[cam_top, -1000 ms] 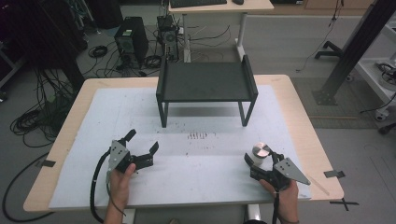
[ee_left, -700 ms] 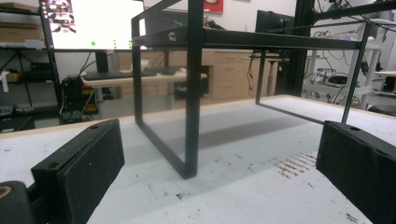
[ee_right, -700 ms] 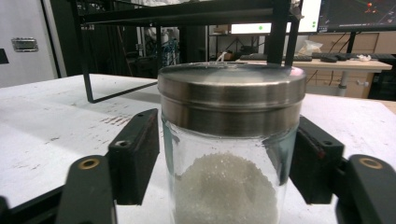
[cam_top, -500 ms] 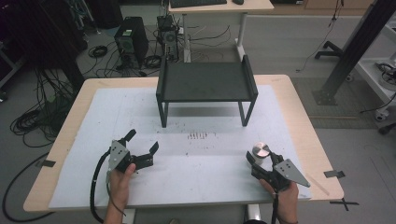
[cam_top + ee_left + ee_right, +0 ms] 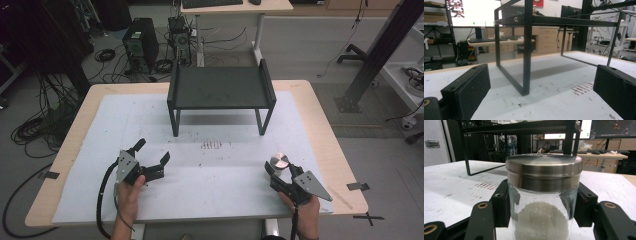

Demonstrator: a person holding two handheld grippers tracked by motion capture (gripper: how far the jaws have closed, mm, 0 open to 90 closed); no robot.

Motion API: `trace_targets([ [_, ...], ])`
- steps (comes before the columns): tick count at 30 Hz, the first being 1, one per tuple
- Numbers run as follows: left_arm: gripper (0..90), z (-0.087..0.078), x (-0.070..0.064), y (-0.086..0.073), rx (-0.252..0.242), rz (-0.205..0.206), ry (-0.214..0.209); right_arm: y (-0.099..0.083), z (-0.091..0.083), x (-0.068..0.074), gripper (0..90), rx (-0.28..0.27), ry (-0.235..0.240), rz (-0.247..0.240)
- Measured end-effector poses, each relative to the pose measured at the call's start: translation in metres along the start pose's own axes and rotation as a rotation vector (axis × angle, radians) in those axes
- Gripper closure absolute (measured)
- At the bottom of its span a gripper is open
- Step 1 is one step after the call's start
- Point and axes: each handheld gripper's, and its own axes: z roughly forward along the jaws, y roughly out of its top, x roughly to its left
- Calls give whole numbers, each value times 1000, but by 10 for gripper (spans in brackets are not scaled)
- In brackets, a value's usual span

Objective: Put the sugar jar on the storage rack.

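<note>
Gripping the glass jar (image 5: 543,202) by its clear body, the right gripper (image 5: 543,207) is sitting in the lower middle of the right gripper view, its two black jaws pressed against the glass on either side, just under the metal lid (image 5: 544,170). In the high view the same jar (image 5: 279,162) is standing upright on the white sheet (image 5: 220,200) at the lower right of the frame, with the right gripper (image 5: 281,172) closed around it and the person's hand behind.

The jar is looking rigid and breakable: smooth glass walls that are probably offering little friction, so the soft pads are doing the work. White grains (image 5: 541,222) are filling its lower part, which is likely giving it some weight low down and helping it stay steady if lifted level. Holding the body below the lid seems sounder than pinching the lid, since the pictures are not showing how firmly that lid is seated.

The left gripper (image 5: 152,157) is resting at the lower left of the high view, jaws spread wide and holding nothing; in the left gripper view its pads (image 5: 469,92) are standing far apart over bare sheet.

Farther back, the black metal rack (image 5: 220,92) is standing in the upper middle of the high view, well apart from the jar.
</note>
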Motion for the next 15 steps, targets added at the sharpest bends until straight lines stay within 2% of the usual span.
trace_targets([
  [15, 14, 0, 0, 0, 2, -1, 0, 0, 0, 1, 438, 0, -8, -9],
])
